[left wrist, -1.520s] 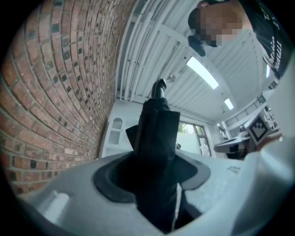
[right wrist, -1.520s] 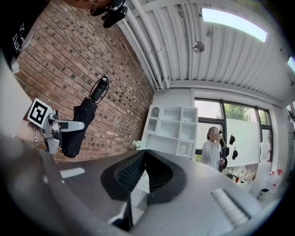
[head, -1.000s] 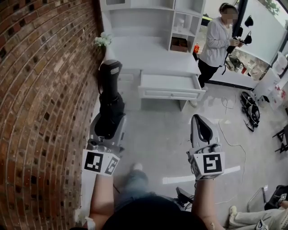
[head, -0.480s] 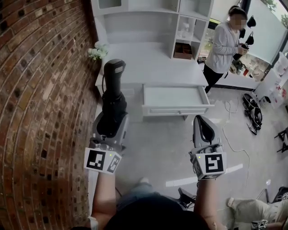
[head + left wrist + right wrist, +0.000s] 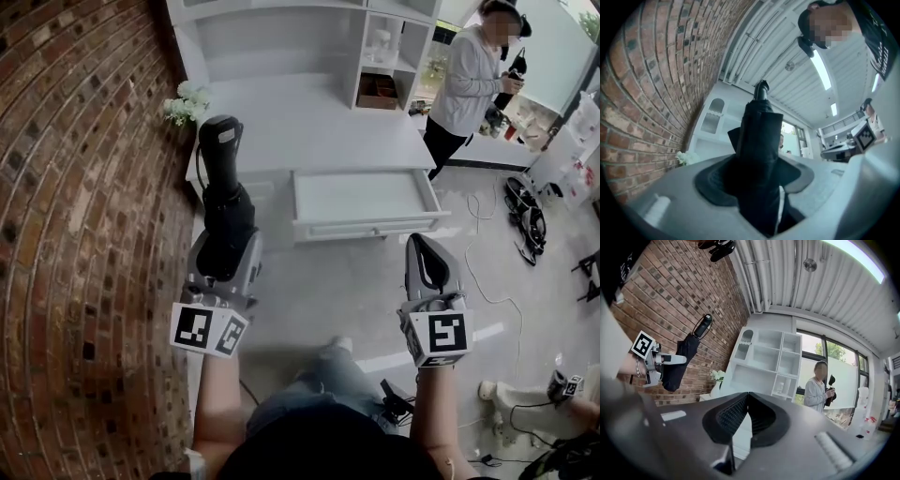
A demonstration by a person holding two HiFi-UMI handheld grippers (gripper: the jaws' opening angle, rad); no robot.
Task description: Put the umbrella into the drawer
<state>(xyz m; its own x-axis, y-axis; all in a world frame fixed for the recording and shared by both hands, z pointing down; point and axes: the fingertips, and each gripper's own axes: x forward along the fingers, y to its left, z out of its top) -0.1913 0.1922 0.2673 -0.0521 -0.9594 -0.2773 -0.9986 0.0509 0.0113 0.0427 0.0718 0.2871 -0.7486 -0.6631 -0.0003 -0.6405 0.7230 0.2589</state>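
Closing on the desk (image 5: 309,131), the left gripper (image 5: 225,262) stays clamped on the folded umbrella (image 5: 223,192). Its long axis runs straight out from the jaws, handle (image 5: 221,131) leading and tilted slightly up. The open drawer (image 5: 366,228) now sits nearer, ahead and to the right, so insertion is close. The right gripper (image 5: 419,248) is closed and empty.

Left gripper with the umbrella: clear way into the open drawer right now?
Probably yes. The drawer is pulled open and looks empty; only bare floor lies between it and the left gripper, shut on the umbrella. It sits ahead to the right, so a step closer seems needed.
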